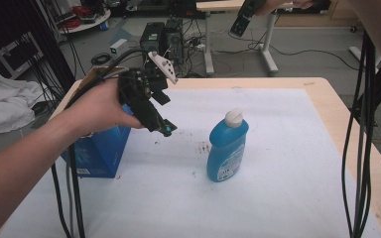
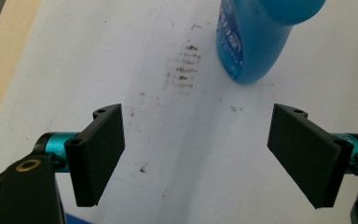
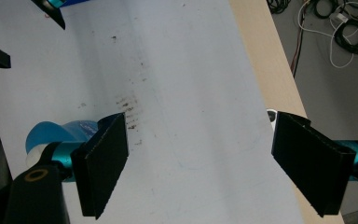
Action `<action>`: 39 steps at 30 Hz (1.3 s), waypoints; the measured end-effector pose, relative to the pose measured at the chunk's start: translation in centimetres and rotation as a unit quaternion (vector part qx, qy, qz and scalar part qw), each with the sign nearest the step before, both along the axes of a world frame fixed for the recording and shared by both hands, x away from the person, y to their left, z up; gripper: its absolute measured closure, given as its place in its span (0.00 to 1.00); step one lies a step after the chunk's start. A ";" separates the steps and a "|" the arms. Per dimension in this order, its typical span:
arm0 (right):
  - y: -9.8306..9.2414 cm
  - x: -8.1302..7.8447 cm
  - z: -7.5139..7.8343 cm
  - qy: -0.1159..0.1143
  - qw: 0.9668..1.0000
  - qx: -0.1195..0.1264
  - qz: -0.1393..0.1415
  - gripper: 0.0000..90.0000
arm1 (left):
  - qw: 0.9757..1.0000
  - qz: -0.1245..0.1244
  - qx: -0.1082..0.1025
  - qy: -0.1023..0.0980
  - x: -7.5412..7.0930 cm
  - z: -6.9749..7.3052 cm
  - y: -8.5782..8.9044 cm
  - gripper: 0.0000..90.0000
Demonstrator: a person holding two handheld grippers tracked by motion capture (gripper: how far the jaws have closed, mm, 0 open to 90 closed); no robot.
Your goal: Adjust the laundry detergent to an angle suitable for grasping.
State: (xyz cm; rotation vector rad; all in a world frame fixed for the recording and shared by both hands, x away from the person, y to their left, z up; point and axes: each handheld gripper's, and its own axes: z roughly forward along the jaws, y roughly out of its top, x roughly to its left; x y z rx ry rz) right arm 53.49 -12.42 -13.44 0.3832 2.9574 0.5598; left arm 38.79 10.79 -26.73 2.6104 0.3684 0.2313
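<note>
The blue plastic bottle with a white cap (image 1: 226,146) stands on the white-covered wooden table (image 1: 278,148); the blue cardboard box (image 1: 99,148) sits at its nine o'clock.

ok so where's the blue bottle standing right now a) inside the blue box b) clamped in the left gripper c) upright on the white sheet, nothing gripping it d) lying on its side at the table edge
c: the blue bottle stands upright on the white sheet, white cap up, with the left gripper held open short of it and the blue box off to the side.
</note>
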 end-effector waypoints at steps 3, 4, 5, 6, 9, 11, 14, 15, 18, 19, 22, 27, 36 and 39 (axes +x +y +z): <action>-0.1 -0.1 0.0 0.001 1.000 -0.001 -0.002 0.20 | 1.000 0.006 -0.017 0.001 -0.4 -0.1 -0.3 0.21; -0.1 -0.1 0.0 0.002 1.000 -0.002 -0.003 0.20 | 1.000 0.006 -0.020 0.003 -0.6 -0.1 -0.4 0.21; -0.1 -0.2 0.0 0.002 1.000 -0.001 -0.002 0.20 | 1.000 0.006 -0.027 0.002 -0.8 -0.2 -0.6 0.21; -0.1 -0.2 0.0 0.002 1.000 -0.001 -0.003 0.20 | 0.999 0.003 -0.034 0.006 -1.1 -0.3 -0.8 0.21; -0.2 -0.3 0.0 0.002 1.000 -0.001 -0.003 0.20 | 0.999 -0.001 -0.041 0.009 -1.6 -0.6 -1.3 0.21; -0.2 -0.3 0.0 0.002 1.000 -0.001 -0.004 0.20 | 0.999 -0.006 -0.038 0.009 -1.7 -0.6 -1.5 0.21; -0.2 -0.4 -0.1 0.001 1.000 0.000 -0.001 0.20 | 0.998 -0.007 -0.053 0.014 -2.2 -0.8 -2.0 0.21; -0.2 -0.4 -0.1 0.001 1.000 0.001 -0.001 0.20 | 0.998 -0.008 -0.055 0.014 -2.3 -0.9 -2.1 0.21; -0.1 -0.4 -0.2 0.003 1.000 0.000 -0.002 0.20 | 0.998 -0.007 -0.068 0.013 -2.6 -1.2 -2.7 0.21; -0.1 -0.4 -0.2 0.002 1.000 0.000 0.000 0.20 | 0.998 -0.007 -0.068 0.013 -2.6 -1.2 -2.7 0.21; -0.1 -0.4 -0.3 0.004 1.000 -0.002 -0.001 0.20 | 0.997 -0.006 -0.079 0.013 -3.0 -1.8 -3.5 0.21; -0.1 -0.3 -0.4 0.004 1.000 -0.001 0.000 0.20 | 0.996 -0.004 -0.085 0.008 -3.4 -2.5 -4.4 0.21; 0.0 -0.2 -0.6 0.006 1.000 -0.003 0.000 0.20 | 0.993 0.043 -0.114 0.005 -3.9 -4.1 -6.4 0.21; 0.0 -0.1 -0.6 0.007 1.000 -0.003 0.001 0.20 | 0.992 0.048 -0.115 0.006 -3.9 -4.3 -6.8 0.21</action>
